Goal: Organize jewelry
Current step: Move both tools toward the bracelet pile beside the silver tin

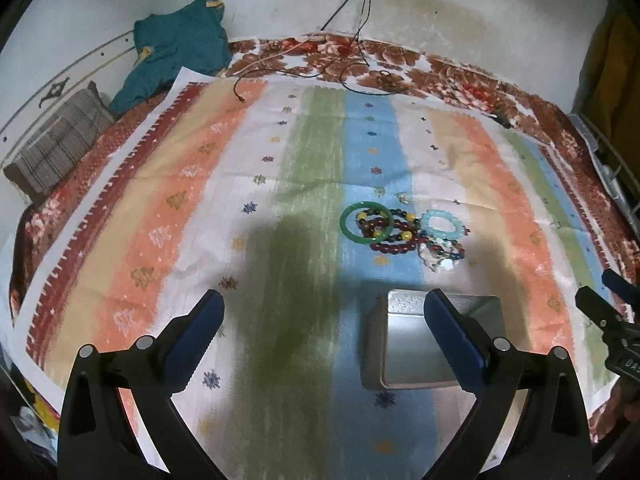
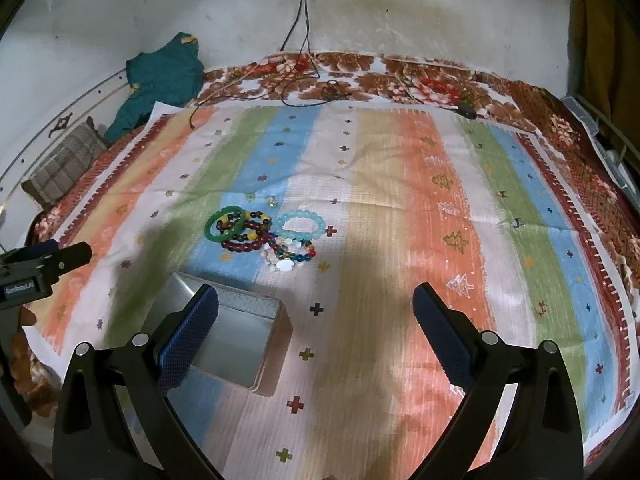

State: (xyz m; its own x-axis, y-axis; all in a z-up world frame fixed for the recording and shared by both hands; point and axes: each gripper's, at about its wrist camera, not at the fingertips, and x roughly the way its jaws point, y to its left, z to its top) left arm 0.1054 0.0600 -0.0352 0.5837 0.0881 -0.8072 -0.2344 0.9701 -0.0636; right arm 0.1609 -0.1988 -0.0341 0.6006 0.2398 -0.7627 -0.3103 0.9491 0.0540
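Observation:
A heap of bracelets lies on the striped cloth: a green bangle [image 1: 365, 223] [image 2: 225, 222], dark red bead strings [image 1: 394, 240] [image 2: 246, 238], a pale blue bead bracelet [image 1: 442, 225] [image 2: 301, 226] and a white bead bracelet [image 1: 438, 261] [image 2: 285, 263]. An open, empty silver tin [image 1: 416, 354] [image 2: 236, 340] stands nearer than the heap. My left gripper [image 1: 324, 312] is open and empty, hovering above the cloth, its right finger over the tin. My right gripper [image 2: 316, 308] is open and empty, its left finger over the tin. Each gripper shows at the edge of the other's view.
The striped cloth [image 1: 200, 184] [image 2: 440, 200] covers a floral bedspread [image 1: 400, 64]. Black cables [image 1: 356, 64] [image 2: 308, 80] run from a wall socket onto the bed's far side. A teal garment [image 1: 176, 48] [image 2: 160, 76] and a plaid pillow [image 1: 56, 144] lie at the far left.

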